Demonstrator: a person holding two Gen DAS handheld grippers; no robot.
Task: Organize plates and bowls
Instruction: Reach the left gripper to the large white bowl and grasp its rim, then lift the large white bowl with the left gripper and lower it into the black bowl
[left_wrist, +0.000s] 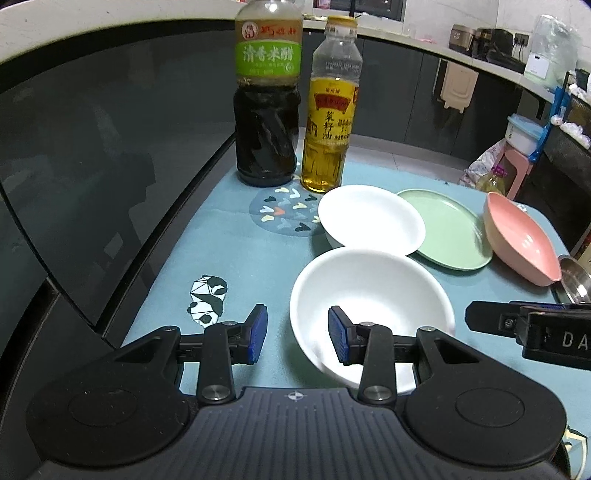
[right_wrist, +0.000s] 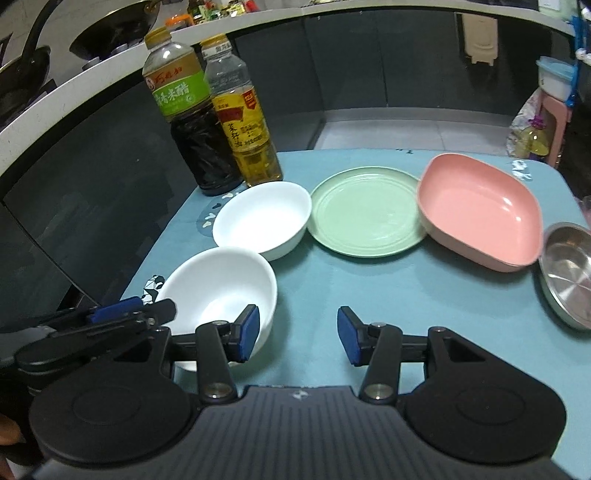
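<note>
Five dishes sit on the teal-matted worktop (right_wrist: 369, 295). Near white bowl (right_wrist: 221, 284) lies toward the left edge; far white bowl (right_wrist: 262, 218) is just behind it, rims close or touching, hard to tell. Green plate (right_wrist: 365, 210), pink square dish (right_wrist: 480, 210) and steel dish (right_wrist: 569, 269) run toward the right edge. Left tool (left_wrist: 297, 334) is spread apart, its right pad over the near bowl's interior, its left pad outside the wall (rim not pinched yet). Right tool (right_wrist: 298, 334) is also apart, empty, over bare mat. White bowls look glazed, stiff, slick and likely chippable; best taken by the rim wall. Green plate looks like light matte plastic, thin-lipped. Two bottles (right_wrist: 218, 122) stand at the far left corner.
</note>
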